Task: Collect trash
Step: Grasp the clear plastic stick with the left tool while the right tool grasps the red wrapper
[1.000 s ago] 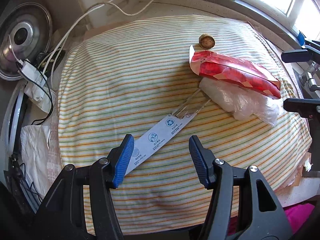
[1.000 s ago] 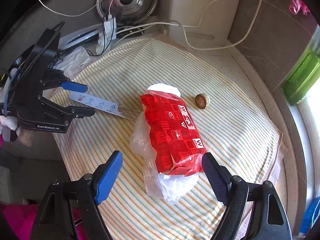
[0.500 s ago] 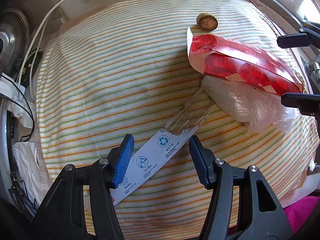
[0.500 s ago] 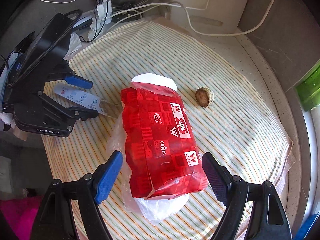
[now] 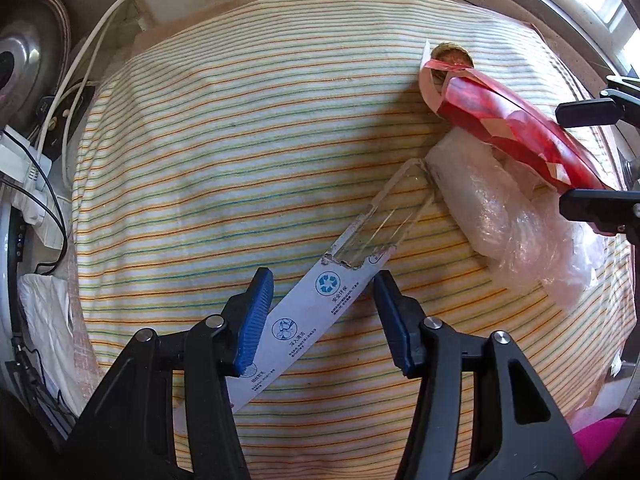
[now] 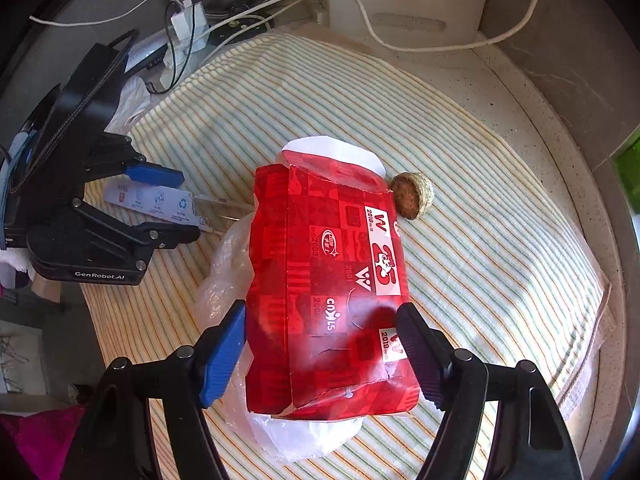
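Red carton [image 6: 324, 300] lies on plastic bag [image 6: 228, 272], between your right gripper [image 6: 320, 356] jaws, just closing, not yet pinching; left gripper [image 5: 320, 320] likewise straddles paper sleeve [image 5: 304, 320]. Thin sleeve may slip out

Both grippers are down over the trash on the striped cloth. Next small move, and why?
Probably close both the rest of the way. The right gripper straddles the red carton, and the left gripper straddles the white paper sleeve. Both sets of jaws have just been closing, yet gaps beside the pads still show, so neither piece looks gripped.
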